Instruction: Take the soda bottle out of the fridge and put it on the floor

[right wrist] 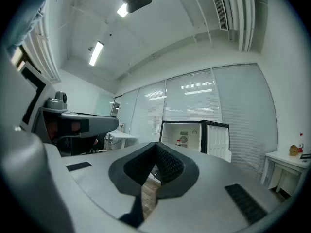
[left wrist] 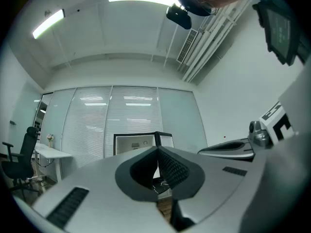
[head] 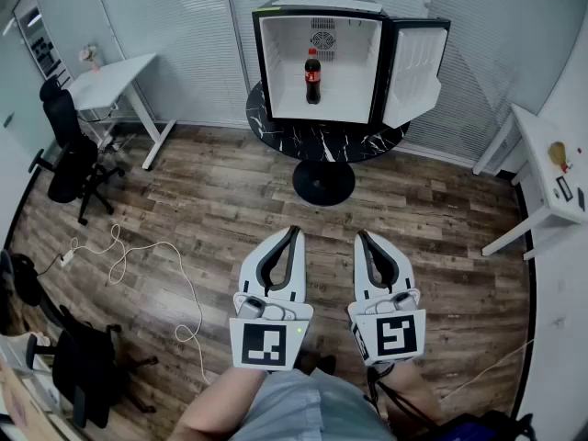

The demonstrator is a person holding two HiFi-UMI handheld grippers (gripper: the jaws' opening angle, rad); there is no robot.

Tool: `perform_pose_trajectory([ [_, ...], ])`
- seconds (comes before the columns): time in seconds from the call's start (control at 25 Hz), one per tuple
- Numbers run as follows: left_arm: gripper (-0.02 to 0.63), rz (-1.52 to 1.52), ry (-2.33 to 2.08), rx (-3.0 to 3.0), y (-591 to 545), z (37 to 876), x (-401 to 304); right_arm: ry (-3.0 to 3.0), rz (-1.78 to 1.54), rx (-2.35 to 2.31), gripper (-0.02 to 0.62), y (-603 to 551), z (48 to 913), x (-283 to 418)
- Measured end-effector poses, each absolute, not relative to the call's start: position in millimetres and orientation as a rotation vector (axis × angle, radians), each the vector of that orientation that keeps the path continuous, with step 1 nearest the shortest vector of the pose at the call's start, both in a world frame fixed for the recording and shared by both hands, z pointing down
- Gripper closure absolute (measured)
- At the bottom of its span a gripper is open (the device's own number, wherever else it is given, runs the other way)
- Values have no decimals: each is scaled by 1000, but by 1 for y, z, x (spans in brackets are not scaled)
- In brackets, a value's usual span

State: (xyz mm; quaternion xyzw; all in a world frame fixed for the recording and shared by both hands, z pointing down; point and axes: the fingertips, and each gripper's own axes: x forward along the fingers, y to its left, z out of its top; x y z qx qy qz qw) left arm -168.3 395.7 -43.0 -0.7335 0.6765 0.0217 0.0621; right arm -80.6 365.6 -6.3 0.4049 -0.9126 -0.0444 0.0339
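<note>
A dark soda bottle (head: 312, 76) with a red cap and red label stands upright inside the small white fridge (head: 276, 62), whose door (head: 415, 67) hangs open to the right. The fridge sits on a round black marble table (head: 323, 139). My left gripper (head: 298, 231) and right gripper (head: 360, 235) are held side by side low in the head view, well short of the table, both shut and empty. In the right gripper view the fridge (right wrist: 192, 136) shows beyond the shut tips (right wrist: 156, 144), with the bottle (right wrist: 183, 140) tiny inside. The left gripper view shows its tips (left wrist: 157, 149) closed before the fridge (left wrist: 136, 142).
Wood floor (head: 230, 200) lies between me and the table. A white desk (head: 115, 81) and black office chair (head: 69, 159) stand at left, with a white cable (head: 138, 265) on the floor. Another white desk (head: 551, 182) is at right. Blinds cover the back wall.
</note>
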Motion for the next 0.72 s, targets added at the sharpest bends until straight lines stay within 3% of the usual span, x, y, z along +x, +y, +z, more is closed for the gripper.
perform_pose_trajectory([
  [0.72, 589, 47, 2057, -2210, 379, -33, -208, -2824, -111, 1213, 583, 350, -1, -119],
])
